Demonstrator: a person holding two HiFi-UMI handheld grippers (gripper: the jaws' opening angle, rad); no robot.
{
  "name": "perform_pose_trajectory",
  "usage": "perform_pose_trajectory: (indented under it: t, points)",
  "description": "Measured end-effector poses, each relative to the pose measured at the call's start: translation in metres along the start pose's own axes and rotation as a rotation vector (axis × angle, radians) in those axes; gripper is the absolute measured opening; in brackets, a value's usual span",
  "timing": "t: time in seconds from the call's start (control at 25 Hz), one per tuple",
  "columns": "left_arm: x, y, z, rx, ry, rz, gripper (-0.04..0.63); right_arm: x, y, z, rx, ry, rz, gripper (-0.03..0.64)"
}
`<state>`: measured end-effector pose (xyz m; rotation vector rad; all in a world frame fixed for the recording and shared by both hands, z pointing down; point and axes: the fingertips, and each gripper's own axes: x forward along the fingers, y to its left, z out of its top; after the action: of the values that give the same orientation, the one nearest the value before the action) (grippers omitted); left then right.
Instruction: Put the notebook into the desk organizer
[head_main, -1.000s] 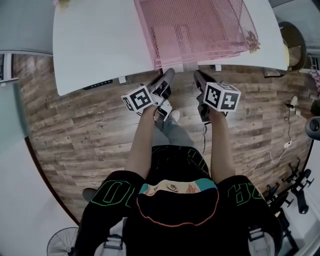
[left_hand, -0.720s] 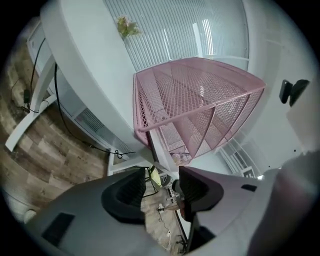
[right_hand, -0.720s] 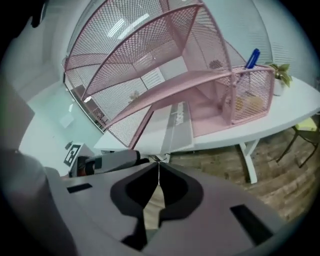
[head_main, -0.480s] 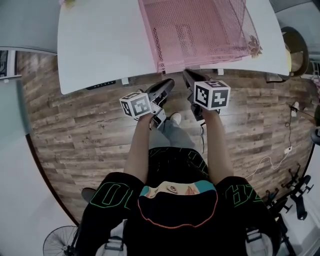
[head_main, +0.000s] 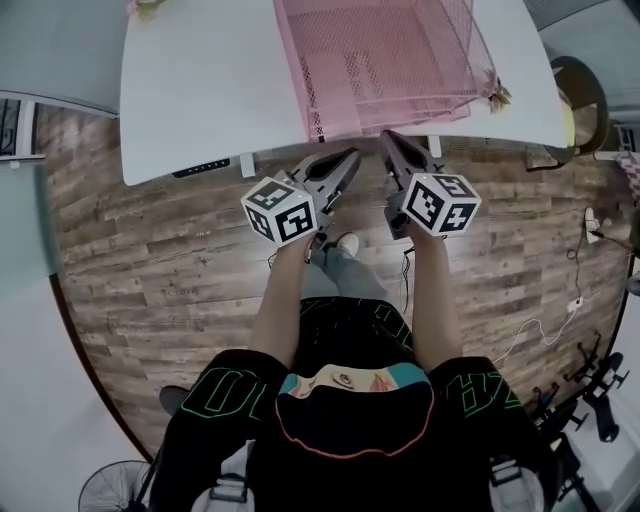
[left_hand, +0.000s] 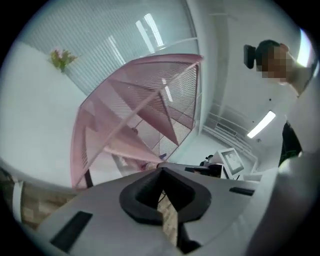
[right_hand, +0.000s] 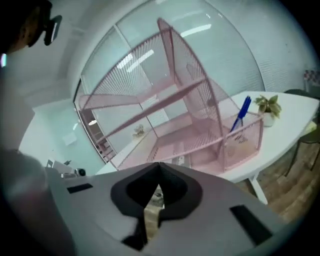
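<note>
The pink mesh desk organizer (head_main: 380, 50) stands on the white table (head_main: 200, 90); it fills the left gripper view (left_hand: 135, 115) and the right gripper view (right_hand: 175, 115). A pale flat thing (head_main: 362, 70) shows through the mesh on a lower shelf; I cannot tell whether it is the notebook. My left gripper (head_main: 350, 157) hangs just in front of the table's near edge, below the organizer's left corner, its jaws shut (left_hand: 160, 170) and empty. My right gripper (head_main: 388, 137) is beside it, also shut (right_hand: 159, 166) with nothing held.
A blue pen (right_hand: 243, 112) stands in the organizer's side cup, with a small potted plant (right_hand: 267, 107) beside it. Another plant (left_hand: 62, 57) sits at the table's far left. A chair (head_main: 585, 90) is at the right, cables (head_main: 540, 320) lie on the wooden floor.
Both grippers have stayed close to the table's front edge, shifting a little. The left gripper's marker cube has turned and dropped slightly.
</note>
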<state>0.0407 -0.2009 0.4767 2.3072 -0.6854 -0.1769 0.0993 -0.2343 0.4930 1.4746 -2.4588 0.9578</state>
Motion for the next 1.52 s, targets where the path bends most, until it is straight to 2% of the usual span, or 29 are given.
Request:
perform_pose_trajectory:
  t: [0.12,0.24,0.44,0.56,0.8,1.04,1.52]
  points:
    - [0.011,-0.026,0.017,0.133,-0.007,0.029,-0.006,-0.028,0.004,0.028,-0.054,-0.108,-0.007,0.002]
    - [0.021,-0.05,0.031,0.262,-0.012,0.083,-0.005,-0.054,0.008,0.053,-0.135,-0.173,-0.044,0.002]
    - [0.043,-0.095,0.054,0.445,-0.05,0.131,-0.005,-0.11,0.003,0.095,-0.259,-0.289,-0.175,0.003]
    - [0.054,-0.123,0.077,0.513,-0.098,0.13,-0.005,-0.148,0.0,0.127,-0.306,-0.377,-0.245,0.003]
    - [0.058,-0.159,0.108,0.526,-0.172,0.131,-0.005,-0.207,0.01,0.156,-0.41,-0.45,-0.302,0.002]
    - [0.059,-0.17,0.116,0.533,-0.201,0.121,-0.005,-0.226,0.01,0.162,-0.44,-0.483,-0.352,0.003]
    - [0.056,-0.175,0.122,0.553,-0.214,0.122,-0.005,-0.23,0.018,0.168,-0.47,-0.517,-0.332,0.002]
